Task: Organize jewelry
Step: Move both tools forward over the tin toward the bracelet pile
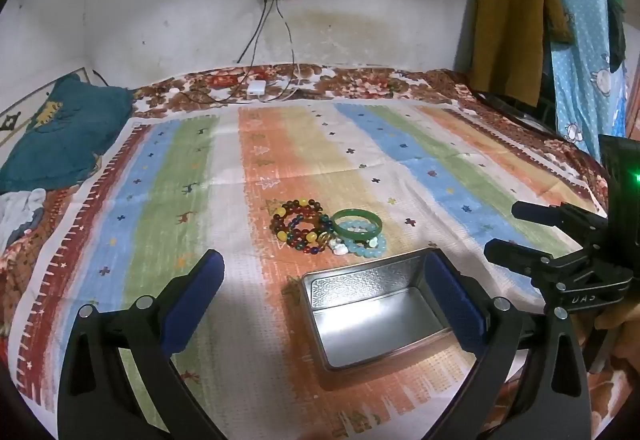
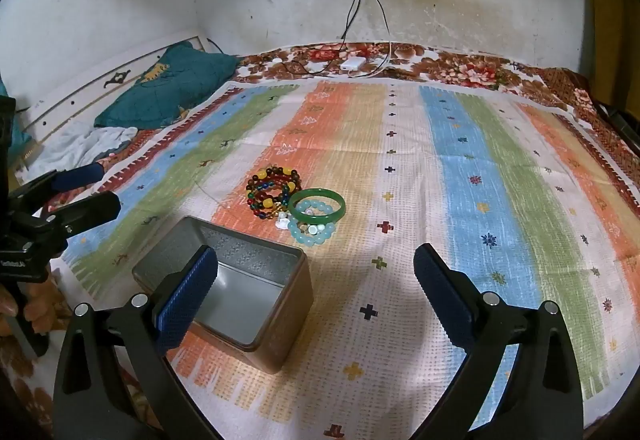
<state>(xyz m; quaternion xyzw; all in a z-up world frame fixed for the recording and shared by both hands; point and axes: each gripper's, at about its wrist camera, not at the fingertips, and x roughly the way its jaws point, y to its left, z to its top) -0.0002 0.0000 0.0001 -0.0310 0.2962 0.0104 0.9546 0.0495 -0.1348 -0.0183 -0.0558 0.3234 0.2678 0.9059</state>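
A pile of jewelry lies on the striped cloth: multicoloured bead bracelets (image 1: pixel 298 226) (image 2: pixel 274 193), a green jade bangle (image 1: pixel 357 222) (image 2: pixel 317 205) and a pale blue bead bracelet (image 1: pixel 366 246) (image 2: pixel 313 232). An open, empty metal tin (image 1: pixel 372 316) (image 2: pixel 240 292) sits just in front of the pile. My left gripper (image 1: pixel 324 272) is open and empty, above the cloth, with the tin between its fingers in its view. My right gripper (image 2: pixel 316 272) is open and empty, to the right of the tin. Each gripper shows in the other's view: the right one (image 1: pixel 516 232), the left one (image 2: pixel 96 187).
The striped cloth (image 1: pixel 200 175) (image 2: pixel 480 167) covers a bed with a floral sheet. A teal pillow (image 1: pixel 60 131) (image 2: pixel 172 83) lies at the far left. A white charger (image 1: pixel 256 87) (image 2: pixel 354 64) with cables lies by the wall. Clothes (image 1: pixel 560 23) hang at the right.
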